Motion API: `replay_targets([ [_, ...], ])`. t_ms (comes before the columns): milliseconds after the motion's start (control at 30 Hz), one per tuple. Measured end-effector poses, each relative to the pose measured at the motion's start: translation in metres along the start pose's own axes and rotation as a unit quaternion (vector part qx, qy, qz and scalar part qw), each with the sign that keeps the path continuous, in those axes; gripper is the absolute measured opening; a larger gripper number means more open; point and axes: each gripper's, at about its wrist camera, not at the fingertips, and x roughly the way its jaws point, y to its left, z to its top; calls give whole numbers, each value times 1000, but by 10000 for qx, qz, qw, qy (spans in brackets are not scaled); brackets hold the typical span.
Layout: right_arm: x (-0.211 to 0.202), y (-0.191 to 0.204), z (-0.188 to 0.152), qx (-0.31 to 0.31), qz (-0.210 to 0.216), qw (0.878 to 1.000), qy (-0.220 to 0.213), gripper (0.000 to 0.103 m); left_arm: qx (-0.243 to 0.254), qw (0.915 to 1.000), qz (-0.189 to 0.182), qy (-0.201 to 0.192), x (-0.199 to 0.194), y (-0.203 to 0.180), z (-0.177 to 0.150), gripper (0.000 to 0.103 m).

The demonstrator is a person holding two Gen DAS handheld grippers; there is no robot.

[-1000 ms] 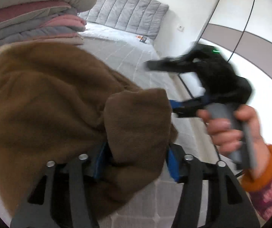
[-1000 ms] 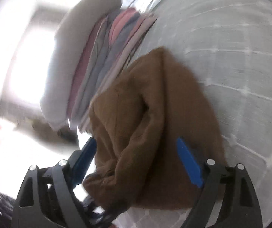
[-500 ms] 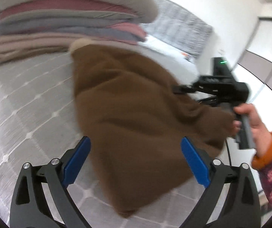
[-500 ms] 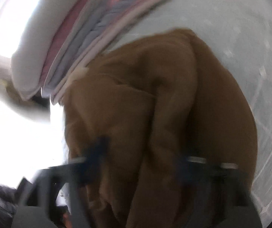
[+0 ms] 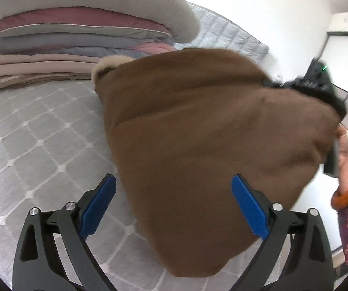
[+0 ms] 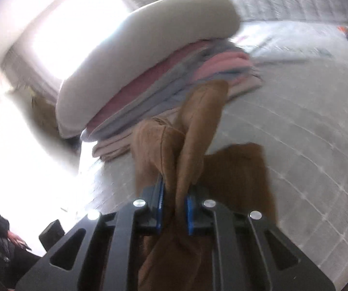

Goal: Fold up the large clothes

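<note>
A large brown fleece garment (image 5: pixel 210 133) hangs lifted over the grey quilted bed (image 5: pixel 40 133); its lower edge droops in front of my left gripper (image 5: pixel 172 179). That gripper is open, its blue pads (image 5: pixel 98 203) wide apart and not pressing the cloth. In the right wrist view my right gripper (image 6: pixel 175 191) has a bunched fold of the garment (image 6: pixel 198 126) between its jaws, which are closing on it. The right gripper's black body (image 5: pixel 319 82) and the hand (image 5: pixel 343 150) holding it show at the garment's upper right.
A stack of folded blankets (image 5: pixel 64 38) topped by a white pillow (image 5: pixel 101 2) sits on the bed behind the garment. The padded headboard (image 5: pixel 229 31) is beyond it, and a wardrobe (image 5: pixel 343 36) stands to the right. The bed cover (image 6: pixel 307 133) spreads right of the garment.
My left gripper has opened, let go of the brown garment and drawn back. My right gripper has closed on the garment's fold and raised it off the bed.
</note>
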Motion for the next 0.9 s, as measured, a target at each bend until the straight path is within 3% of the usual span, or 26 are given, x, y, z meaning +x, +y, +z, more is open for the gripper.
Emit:
replay_targets([
  [100,31,-74,-30,742,-407,9953,475,24,166,9994,-92,280,20,-14,-13,92],
  [167,51,-112,-53,1203,-743,9871,751,45,252,9984,-86,502,36,-20,-22,92],
  [233,41,-128,-62,1490,-636,9854,522,62,344,9985,-21,436,39,-25,-29,93],
  [300,25,-117,-56,1342,-725,9874,425,63,378,9983,10,445,37,-25,-27,93],
  [400,-12,-73,-43,560,-1194,9912,-69,63,458,9987,137,202,23,-26,-18,93],
  [467,-33,-28,-43,-66,-1051,9938,-348,63,543,9984,150,-92,11,-32,-10,93],
  [600,-21,37,-67,-1347,-1168,9837,-210,63,641,9977,-106,-179,11,-52,-5,93],
  [733,10,13,-111,-1570,-1961,9675,293,63,963,9949,-184,229,31,-74,-23,93],
  [800,7,-19,-140,-1248,-1703,9767,373,63,1291,9914,-73,211,31,-83,-38,93],
  [900,-7,-47,-170,-923,-1342,9859,392,63,1625,9858,-213,367,26,-90,-50,93],
])
